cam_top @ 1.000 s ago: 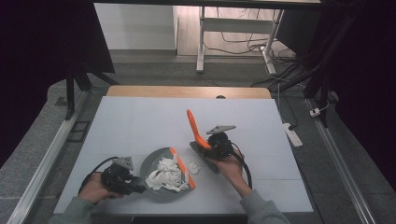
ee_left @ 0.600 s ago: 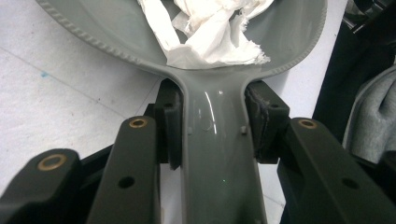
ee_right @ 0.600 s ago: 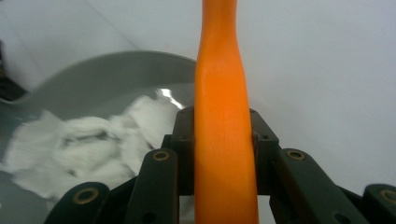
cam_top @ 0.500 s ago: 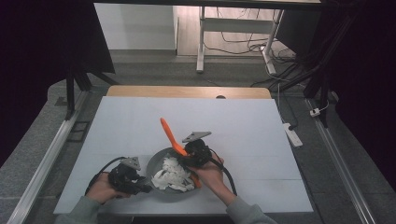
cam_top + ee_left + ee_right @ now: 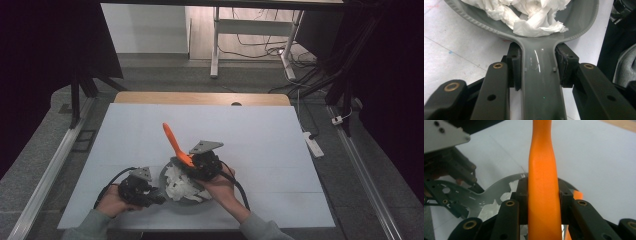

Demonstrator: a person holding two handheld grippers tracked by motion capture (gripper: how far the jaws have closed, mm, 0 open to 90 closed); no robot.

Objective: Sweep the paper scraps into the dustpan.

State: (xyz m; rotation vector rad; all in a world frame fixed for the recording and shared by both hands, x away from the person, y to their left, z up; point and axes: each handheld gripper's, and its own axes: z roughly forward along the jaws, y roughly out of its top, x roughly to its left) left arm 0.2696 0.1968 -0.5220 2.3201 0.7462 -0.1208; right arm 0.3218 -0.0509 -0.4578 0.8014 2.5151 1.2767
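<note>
A grey pan (image 5: 196,199) holding crumpled white paper (image 5: 179,185) sits near the table's front edge. My left gripper (image 5: 156,196) is shut on the pan's handle (image 5: 540,82), with the pads pressed on both sides, and the paper (image 5: 524,12) lies just beyond. My right gripper (image 5: 192,162) hovers over the pan's far side, shut on an orange utensil (image 5: 174,141). The utensil slants up and to the left. In the right gripper view the orange utensil (image 5: 542,182) runs between the pads, above the pan (image 5: 499,188), with the left gripper (image 5: 454,177) to the left.
The white table top (image 5: 250,130) stretches behind and to both sides of the pan, with a wooden strip (image 5: 200,98) along its back edge. A white power strip (image 5: 313,140) lies on the floor to the right. Desk legs and cables stand beyond the table.
My right gripper has carried the orange utensil leftward, from right of the pan to above it, and the utensil now leans further left. The left gripper and pan have stayed put.
</note>
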